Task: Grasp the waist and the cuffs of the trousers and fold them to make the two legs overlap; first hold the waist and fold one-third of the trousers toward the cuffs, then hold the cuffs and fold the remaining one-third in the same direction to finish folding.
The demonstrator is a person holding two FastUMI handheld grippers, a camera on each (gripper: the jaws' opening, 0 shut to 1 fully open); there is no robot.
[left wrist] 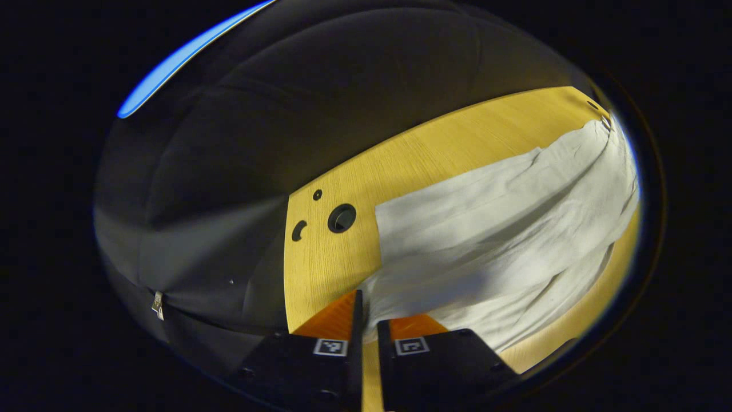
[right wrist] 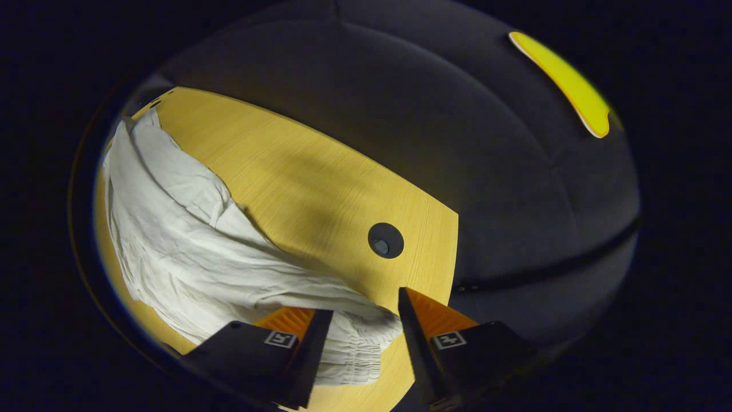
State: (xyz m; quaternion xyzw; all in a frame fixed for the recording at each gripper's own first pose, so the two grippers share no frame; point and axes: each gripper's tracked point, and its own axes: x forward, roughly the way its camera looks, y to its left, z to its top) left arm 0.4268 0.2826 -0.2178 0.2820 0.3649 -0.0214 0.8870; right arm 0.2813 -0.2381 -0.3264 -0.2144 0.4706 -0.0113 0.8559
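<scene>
**Trousers flat, both ends approached**

The trousers [left wrist: 503, 229] lie on the surface [left wrist: 326, 269]. Left gripper [left wrist: 366, 320]: fingers nearly closed at the cuff edge; whether they pinch cloth is unclear. Right gripper [right wrist: 360, 317]: fingers spread, straddling the elastic waist

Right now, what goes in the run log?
left gripper: nearly shut at cuff edge | right gripper: open over elastic waist | white cloth trousers: unfolded on wooden table
</scene>
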